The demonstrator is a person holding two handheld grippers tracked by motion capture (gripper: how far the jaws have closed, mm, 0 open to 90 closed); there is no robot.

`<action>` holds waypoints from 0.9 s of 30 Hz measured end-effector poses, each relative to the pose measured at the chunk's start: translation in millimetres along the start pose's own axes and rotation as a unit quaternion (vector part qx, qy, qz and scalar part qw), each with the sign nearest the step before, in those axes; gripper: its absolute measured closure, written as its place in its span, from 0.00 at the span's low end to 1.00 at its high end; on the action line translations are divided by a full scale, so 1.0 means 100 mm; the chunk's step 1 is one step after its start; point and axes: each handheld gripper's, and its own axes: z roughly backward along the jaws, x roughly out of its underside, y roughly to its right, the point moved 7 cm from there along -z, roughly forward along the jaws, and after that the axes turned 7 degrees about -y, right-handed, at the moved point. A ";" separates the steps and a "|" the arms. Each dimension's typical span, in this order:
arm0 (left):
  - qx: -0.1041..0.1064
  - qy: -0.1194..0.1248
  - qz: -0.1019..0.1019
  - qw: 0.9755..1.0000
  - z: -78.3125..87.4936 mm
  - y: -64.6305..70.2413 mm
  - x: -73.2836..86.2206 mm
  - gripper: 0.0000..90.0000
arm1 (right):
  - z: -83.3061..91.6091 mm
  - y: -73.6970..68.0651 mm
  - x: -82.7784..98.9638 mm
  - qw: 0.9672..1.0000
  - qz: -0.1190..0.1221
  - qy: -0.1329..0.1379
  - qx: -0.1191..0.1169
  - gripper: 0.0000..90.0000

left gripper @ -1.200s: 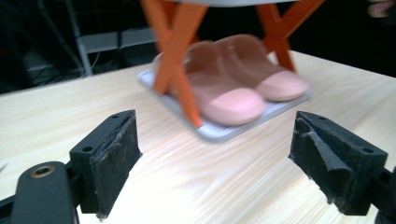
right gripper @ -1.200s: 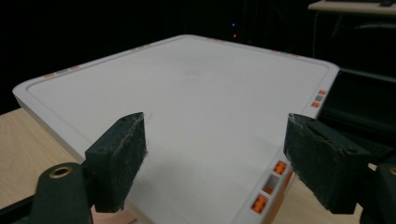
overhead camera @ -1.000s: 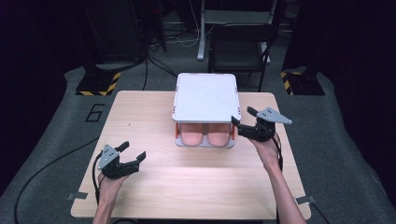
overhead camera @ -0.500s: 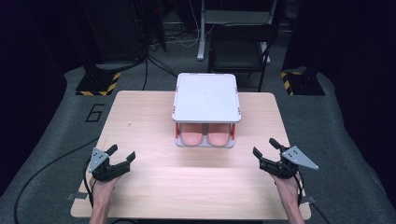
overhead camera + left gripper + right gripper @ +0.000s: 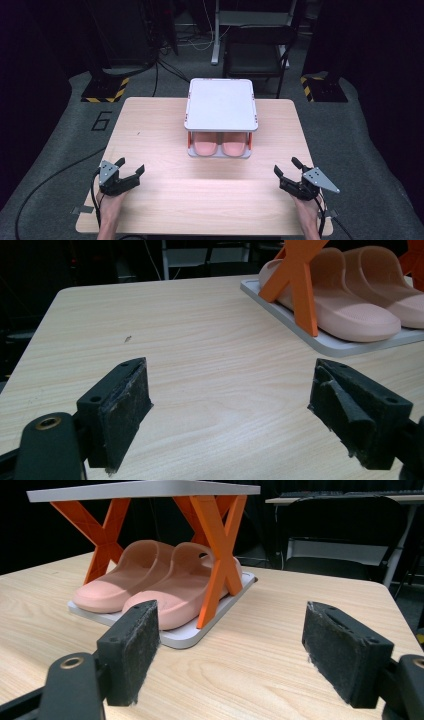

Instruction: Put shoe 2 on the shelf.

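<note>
Right gripper (image 5: 289, 176) being held low at table's (image 5: 150, 125) near right corner, jaws wide, empty. Left gripper (image 5: 129, 170) likewise wide, empty. Retreat probably being finished; jaws best kept clear of rack (image 5: 221, 104). Slippers (image 5: 165, 580) being housed as pair on rack's lower tray, beneath white shelf.

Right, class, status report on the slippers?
Both grippers open, empty. Pink foam slippers on white two-tier rack's lower tray. Nothing blocking.

Pink slippers (image 5: 220, 147) side by side under rack (image 5: 221, 104)
</note>
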 end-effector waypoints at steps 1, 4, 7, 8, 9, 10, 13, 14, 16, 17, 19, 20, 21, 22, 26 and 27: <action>0.000 0.000 0.000 1.000 0.00 0.00 0.00 0.18 | 0.00 0.00 0.00 1.000 0.000 0.000 0.001 0.25; -0.001 0.001 0.000 1.000 0.00 0.00 0.00 0.18 | 0.01 0.01 0.00 1.000 0.010 -0.001 0.008 0.26; 0.000 -0.005 -0.002 1.000 -0.01 0.01 0.01 0.18 | 0.02 0.01 -0.02 1.000 -0.002 0.006 0.007 0.26; 0.001 -0.004 -0.003 1.000 -0.01 0.01 0.01 0.18 | 0.04 0.02 -0.02 1.000 -0.004 0.005 0.009 0.26; 0.003 -0.004 -0.005 1.000 -0.02 0.02 0.01 0.18 | 0.04 0.02 -0.02 1.000 -0.005 0.007 0.011 0.26; 0.003 -0.006 -0.005 1.000 -0.02 0.02 0.02 0.18 | 0.05 0.03 -0.01 1.000 -0.003 0.006 0.012 0.26; 0.003 -0.007 -0.004 1.000 -0.03 0.02 0.02 0.18 | 0.04 0.05 0.01 1.000 -0.011 0.002 0.013 0.26; 0.001 -0.008 -0.002 1.000 -0.03 0.01 0.02 0.18 | 0.03 0.05 0.01 1.000 -0.011 0.000 0.011 0.26; 0.001 -0.005 0.004 1.000 -0.03 0.00 0.02 0.18 | 0.01 0.04 0.03 1.000 -0.007 -0.007 0.011 0.26; 0.000 -0.006 0.006 1.000 -0.03 0.00 0.02 0.18 | 0.00 0.04 0.04 1.000 -0.007 -0.008 0.010 0.26; 0.001 -0.005 0.006 1.000 -0.03 0.00 0.02 0.18 | 0.00 0.03 0.04 1.000 -0.009 -0.010 0.009 0.26; 0.001 -0.005 0.006 1.000 -0.03 0.00 0.02 0.18 | 0.00 0.04 0.04 1.000 -0.007 -0.011 0.011 0.26; 0.001 -0.005 0.006 1.000 -0.03 0.00 0.02 0.18 | -0.01 0.03 0.04 1.000 -0.008 -0.010 0.011 0.26; 0.002 -0.006 0.006 1.000 -0.03 0.00 0.02 0.18 | 0.00 0.03 0.04 1.000 -0.006 -0.012 0.009 0.26; -0.001 -0.009 0.010 1.000 -0.03 0.00 0.03 0.18 | 0.00 0.03 0.04 1.000 -0.008 -0.012 0.011 0.25; -0.001 -0.010 0.011 1.000 -0.03 0.00 0.03 0.18 | 0.00 0.03 0.04 1.000 -0.009 -0.011 0.012 0.25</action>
